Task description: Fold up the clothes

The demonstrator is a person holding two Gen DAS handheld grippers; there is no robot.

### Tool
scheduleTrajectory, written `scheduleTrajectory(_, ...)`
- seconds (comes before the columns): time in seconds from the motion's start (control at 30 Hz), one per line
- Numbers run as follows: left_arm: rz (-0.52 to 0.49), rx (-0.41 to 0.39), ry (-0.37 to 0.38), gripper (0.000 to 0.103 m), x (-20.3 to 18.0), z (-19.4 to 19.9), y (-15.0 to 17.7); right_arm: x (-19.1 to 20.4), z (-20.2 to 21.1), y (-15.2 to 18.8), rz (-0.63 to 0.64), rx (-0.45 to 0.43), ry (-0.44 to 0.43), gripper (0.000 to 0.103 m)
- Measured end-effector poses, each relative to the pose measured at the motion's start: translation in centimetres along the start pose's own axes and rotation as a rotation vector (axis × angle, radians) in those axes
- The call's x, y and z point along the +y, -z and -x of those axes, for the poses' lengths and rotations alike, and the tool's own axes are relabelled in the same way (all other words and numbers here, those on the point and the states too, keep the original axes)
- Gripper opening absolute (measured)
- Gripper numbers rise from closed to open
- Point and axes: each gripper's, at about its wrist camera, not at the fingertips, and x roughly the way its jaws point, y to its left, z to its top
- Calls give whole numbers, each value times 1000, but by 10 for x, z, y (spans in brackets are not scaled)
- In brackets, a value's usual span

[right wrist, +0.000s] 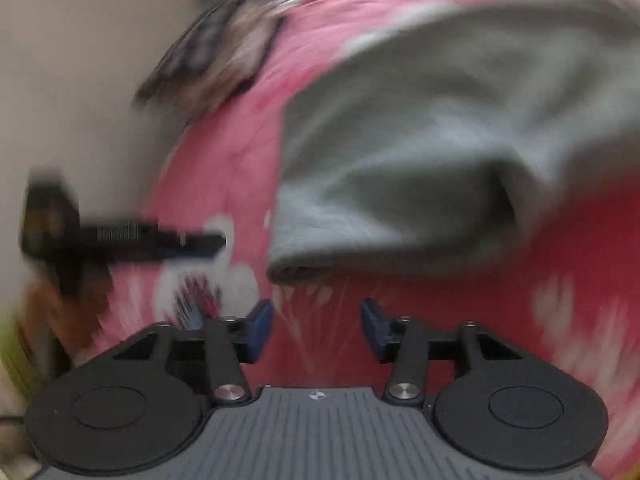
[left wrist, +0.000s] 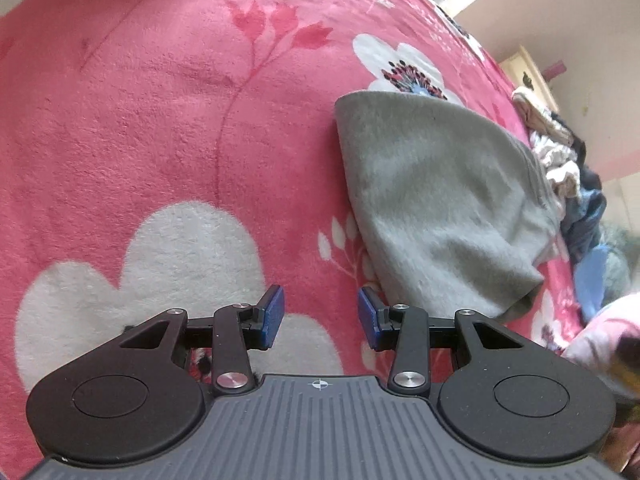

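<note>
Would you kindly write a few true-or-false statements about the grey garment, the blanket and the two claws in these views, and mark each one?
1. The grey garment lies folded on a pink flowered blanket. True.
2. The left claw is clamped on the grey garment. False: its pads stand apart with only blanket between them, and the garment lies to its right in the left wrist view.
3. The right claw holds nothing. True: only blanket shows between its open pads.
4. The blanket is plain blue. False: it is pink with white flowers.
5. A heap of other clothes lies beyond the grey garment. True.
</note>
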Motion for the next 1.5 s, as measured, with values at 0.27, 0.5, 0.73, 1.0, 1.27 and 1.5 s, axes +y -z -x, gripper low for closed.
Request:
scheduleTrajectory(0.27, 44, -33, 91, 41, 1, -32, -32, -56, -9, 33, -595, -255, -209, 76)
scheduleTrajectory(0.5, 30, -65, 139, 42, 3, -60, -62, -48, -36, 40, -728, -267, -258, 81)
scheduleTrajectory(0.73, 88, -91, 235, 42, 14, -83, -80, -40, -67, 40, -770, -283, -242, 83)
scheduleTrajectory(1.0, 125, -128, 323, 42, 12, -95, -80, -39, -85, 44, -857, -341, -295, 78)
scheduleTrajectory(1.27, 225, -148, 347, 33, 16, -99, -80, -56, -93, 57, -971, -380, -355, 54)
scheduleTrajectory(1.5, 160, -207, 258, 12, -3, -86, -81, -45, -90, 50, -869, -366, -280, 18)
